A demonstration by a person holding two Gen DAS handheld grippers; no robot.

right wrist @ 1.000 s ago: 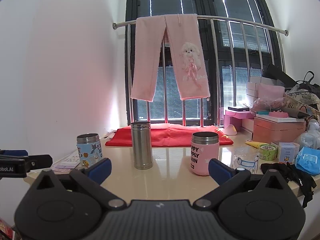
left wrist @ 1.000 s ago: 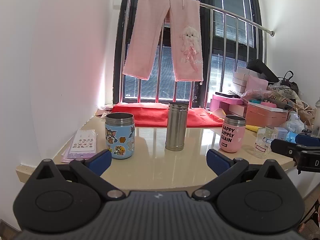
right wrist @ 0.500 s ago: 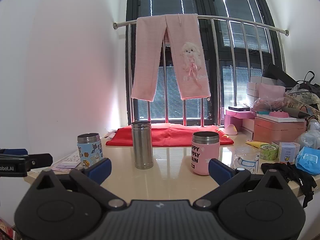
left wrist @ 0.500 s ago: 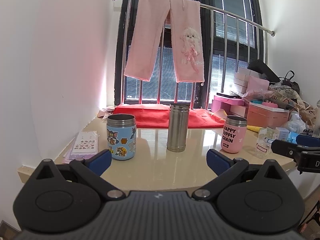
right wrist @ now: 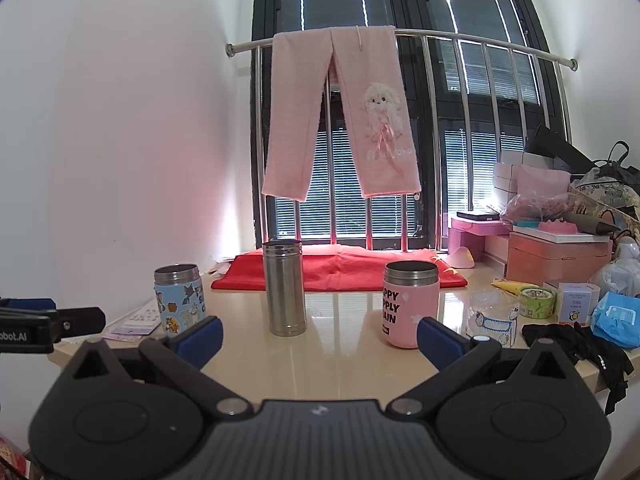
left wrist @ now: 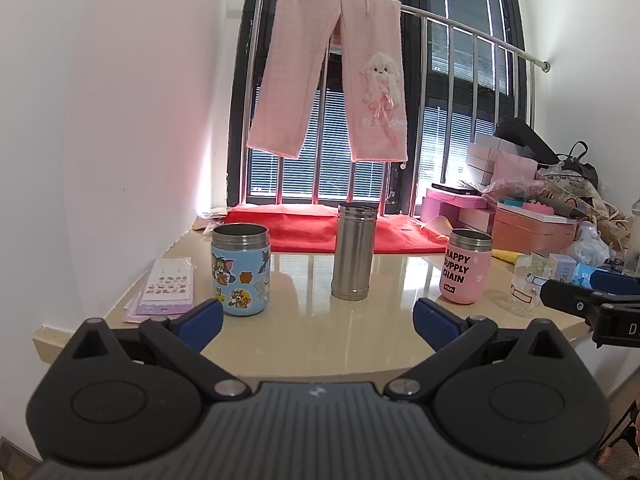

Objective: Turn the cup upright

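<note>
Cups, three, all standing upright with steel rims up on a glossy beige countertop; landmark for placement is the plain stainless steel cup at centre. Nearest items: left gripper, blue-padded jaws spread wide, nothing between them, held short of the counter's front edge; right gripper, jaws likewise spread wide and empty, also short of the front edge, its tip visible at the right margin of the left wrist view. Left of the steel cup, well apart and slightly nearer: blue cartoon-sticker cup, open mouth up. Further left, by the wall: sticker sheets, lying flat. Right of the steel cup, well apart: pink cup lettered "HAPPY SUPPLY CHAIN", open mouth up. Right of the pink cup, near it: clear printed plastic cup; beyond that, black strap, green tape roll, small white box, blue wipes pack. Behind the steel cup: red cloth spread along the sill. Far right rear: pink boxes stacked with bags. Farthest: steel railing before a dark window, pink trousers draped over it.
</note>
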